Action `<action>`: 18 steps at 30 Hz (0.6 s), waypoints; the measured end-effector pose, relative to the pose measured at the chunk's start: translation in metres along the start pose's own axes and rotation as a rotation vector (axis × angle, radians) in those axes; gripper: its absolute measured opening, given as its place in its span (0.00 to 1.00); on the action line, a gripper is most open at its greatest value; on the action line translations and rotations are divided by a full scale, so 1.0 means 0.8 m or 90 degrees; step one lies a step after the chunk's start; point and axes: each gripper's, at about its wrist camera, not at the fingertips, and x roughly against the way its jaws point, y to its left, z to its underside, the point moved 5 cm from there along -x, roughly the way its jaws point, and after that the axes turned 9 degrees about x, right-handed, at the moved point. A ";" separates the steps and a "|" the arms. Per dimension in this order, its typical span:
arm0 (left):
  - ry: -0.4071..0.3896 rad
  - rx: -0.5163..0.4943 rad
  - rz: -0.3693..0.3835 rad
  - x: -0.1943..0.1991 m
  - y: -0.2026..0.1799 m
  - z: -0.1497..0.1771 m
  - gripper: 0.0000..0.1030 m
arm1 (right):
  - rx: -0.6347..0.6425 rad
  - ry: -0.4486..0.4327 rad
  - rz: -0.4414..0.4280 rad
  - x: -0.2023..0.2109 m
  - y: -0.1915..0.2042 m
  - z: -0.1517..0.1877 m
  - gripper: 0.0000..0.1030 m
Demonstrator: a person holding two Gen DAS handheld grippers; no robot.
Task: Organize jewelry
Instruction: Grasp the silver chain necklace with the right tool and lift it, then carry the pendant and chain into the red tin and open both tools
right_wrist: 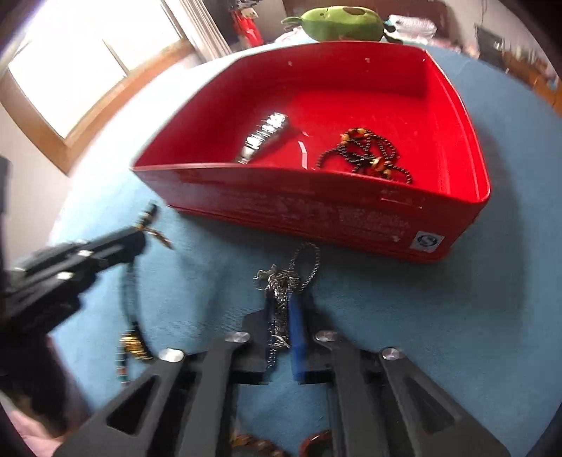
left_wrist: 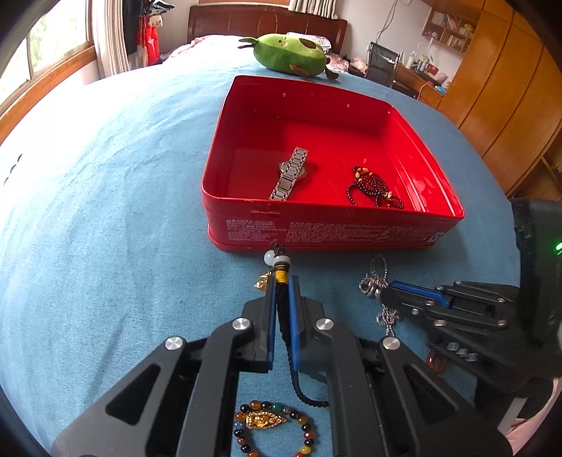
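Note:
A red tin box (left_wrist: 316, 230) (right_wrist: 316, 211) sits on the blue bedspread. In it lie a silver watch (left_wrist: 291, 174) (right_wrist: 263, 137) and a dark bead necklace (left_wrist: 374, 188) (right_wrist: 365, 151). My left gripper (left_wrist: 282, 286) is shut on a black cord pendant (left_wrist: 279, 262) with a white bead and gold charm, just in front of the box. My right gripper (right_wrist: 282, 302) (left_wrist: 386, 291) is shut on a silver chain (right_wrist: 286, 277) (left_wrist: 374, 283), also just before the box. A colourful bead bracelet (left_wrist: 274, 429) lies under the left gripper.
A green plush toy (left_wrist: 291, 52) lies beyond the box. A wooden headboard (left_wrist: 267, 21) stands behind it, a window (left_wrist: 45, 52) at left, wooden wardrobes (left_wrist: 509, 88) at right. A reddish ring (right_wrist: 316, 443) lies under the right gripper.

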 end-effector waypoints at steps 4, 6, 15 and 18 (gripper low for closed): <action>-0.013 0.001 0.013 0.010 -0.001 -0.002 0.05 | -0.007 -0.034 -0.046 0.026 0.002 0.001 0.06; -0.018 0.002 0.018 0.015 -0.001 -0.003 0.05 | -0.010 -0.049 -0.061 0.036 0.004 0.001 0.06; -0.043 0.003 0.039 0.044 -0.004 -0.012 0.05 | 0.003 -0.124 -0.072 0.108 0.009 -0.009 0.06; -0.054 0.003 0.042 0.056 -0.007 -0.022 0.05 | 0.007 -0.137 -0.066 0.134 0.009 -0.018 0.06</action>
